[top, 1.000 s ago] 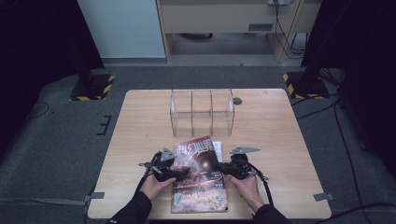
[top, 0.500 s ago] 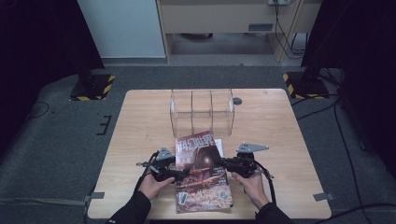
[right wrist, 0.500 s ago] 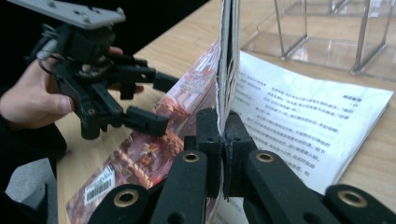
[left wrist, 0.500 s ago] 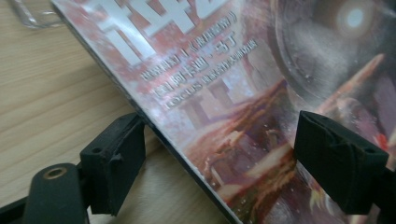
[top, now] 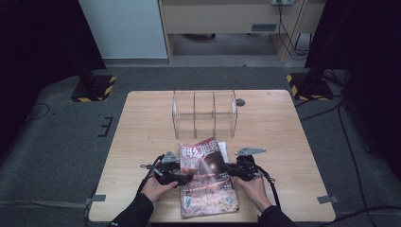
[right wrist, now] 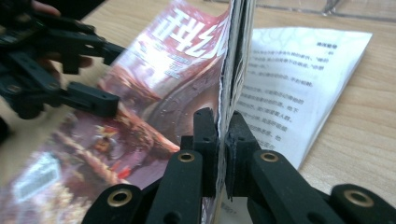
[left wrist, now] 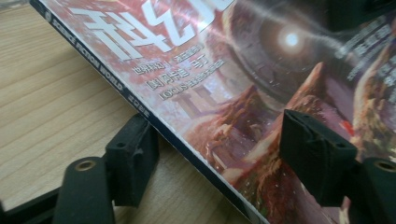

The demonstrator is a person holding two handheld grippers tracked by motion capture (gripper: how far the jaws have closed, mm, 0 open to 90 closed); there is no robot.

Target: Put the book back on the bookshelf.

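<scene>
Your right gripper [right wrist: 222, 140] pinches the glossy magazine [top: 206, 177] cover's thin edge. Your left gripper [left wrist: 215, 154], jaws just closing, straddles the spine unclamped over grained wooden table [top: 142, 137].

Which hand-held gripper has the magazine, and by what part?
The right hand-held gripper pinches the magazine's lifted cover at its open edge. The left hand-held gripper straddles the spine edge, jaws closing, not pressing.

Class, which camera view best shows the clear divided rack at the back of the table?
The high view: the whole clear rack stands beyond the magazine, its dividers visible. The right gripper view catches just a strip of its base at the top edge; the left gripper view barely a corner.
</scene>
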